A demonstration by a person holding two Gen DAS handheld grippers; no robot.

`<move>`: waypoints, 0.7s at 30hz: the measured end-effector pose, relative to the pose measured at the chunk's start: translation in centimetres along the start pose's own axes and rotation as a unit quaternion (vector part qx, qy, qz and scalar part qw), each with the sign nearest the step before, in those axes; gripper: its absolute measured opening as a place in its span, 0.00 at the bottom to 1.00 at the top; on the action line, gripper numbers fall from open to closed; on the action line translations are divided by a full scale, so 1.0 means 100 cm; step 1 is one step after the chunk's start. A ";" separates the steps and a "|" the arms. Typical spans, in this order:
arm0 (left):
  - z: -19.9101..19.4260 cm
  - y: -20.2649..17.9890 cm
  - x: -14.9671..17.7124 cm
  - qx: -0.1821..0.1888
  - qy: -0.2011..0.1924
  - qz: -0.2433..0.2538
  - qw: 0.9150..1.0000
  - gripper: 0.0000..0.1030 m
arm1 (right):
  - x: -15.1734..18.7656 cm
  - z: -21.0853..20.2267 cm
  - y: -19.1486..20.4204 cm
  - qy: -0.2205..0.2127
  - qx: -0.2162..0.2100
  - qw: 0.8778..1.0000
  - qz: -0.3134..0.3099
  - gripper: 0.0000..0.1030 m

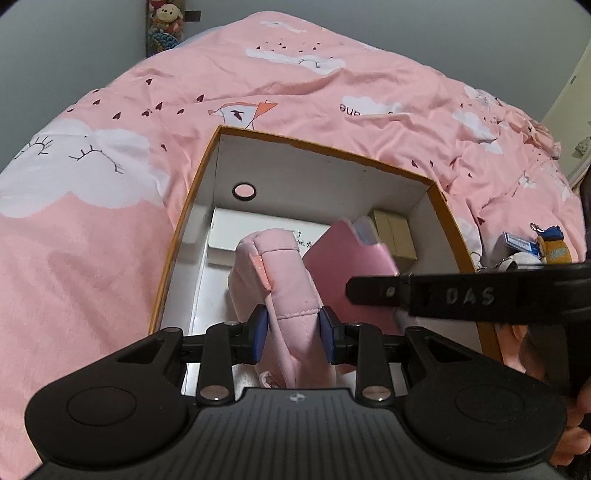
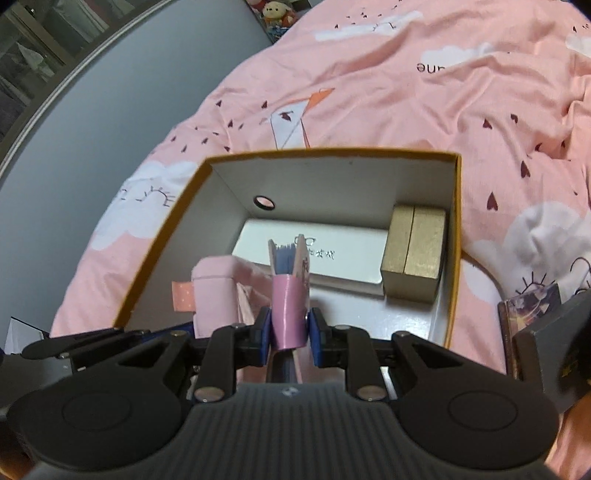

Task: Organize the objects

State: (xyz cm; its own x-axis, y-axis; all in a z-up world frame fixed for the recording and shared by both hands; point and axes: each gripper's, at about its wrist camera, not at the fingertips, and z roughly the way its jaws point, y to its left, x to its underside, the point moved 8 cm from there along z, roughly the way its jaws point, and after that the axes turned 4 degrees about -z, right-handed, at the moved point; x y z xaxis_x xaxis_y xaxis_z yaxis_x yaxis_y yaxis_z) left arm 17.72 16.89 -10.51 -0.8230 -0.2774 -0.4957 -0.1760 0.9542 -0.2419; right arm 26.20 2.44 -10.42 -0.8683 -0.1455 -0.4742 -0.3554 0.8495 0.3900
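An open orange-edged cardboard box (image 1: 207, 173) with white walls lies on a pink bed; it also shows in the right wrist view (image 2: 456, 221). My left gripper (image 1: 293, 334) is shut on a soft pink fabric pouch (image 1: 280, 273), held over the box. My right gripper (image 2: 289, 330) is shut on a pink case (image 2: 288, 306) with a blue pad sticking out, held upright over the box beside the pouch (image 2: 216, 291). The pink case also shows in the left wrist view (image 1: 343, 266). In the box lie a flat white box (image 2: 325, 254) and a gold box (image 2: 415, 251).
The pink printed duvet (image 1: 92, 236) surrounds the box. Small keychain toys (image 1: 550, 249) lie on the bed to the right of the box. A dark picture book or card (image 2: 532, 306) stands at the box's right side. Plush toys (image 1: 166, 18) sit at the far edge.
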 end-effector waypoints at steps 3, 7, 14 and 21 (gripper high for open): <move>0.001 0.000 -0.002 -0.002 -0.002 0.009 1.000 0.36 | 0.002 0.008 0.002 0.005 0.003 1.000 0.007 0.22; 0.000 -0.003 -0.001 -0.025 -0.017 0.030 0.999 0.38 | 0.004 0.016 0.004 0.009 0.010 1.000 0.014 0.22; -0.009 -0.014 0.007 -0.102 -0.061 0.115 0.986 0.45 | 0.011 0.020 0.010 0.012 0.021 1.000 0.001 0.22; -0.022 -0.008 0.005 -0.128 -0.079 0.121 0.981 0.51 | 0.015 0.024 0.015 0.021 0.002 1.000 0.017 0.22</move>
State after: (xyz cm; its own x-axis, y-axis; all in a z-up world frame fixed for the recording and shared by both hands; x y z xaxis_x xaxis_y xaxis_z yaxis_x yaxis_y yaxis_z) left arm 16.23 16.22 -8.76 -0.7675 -0.0334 -0.6402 -0.1323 0.9854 0.1073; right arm 25.20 4.74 -12.37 -0.8939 -0.1371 -0.4269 -0.3235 0.8564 0.4024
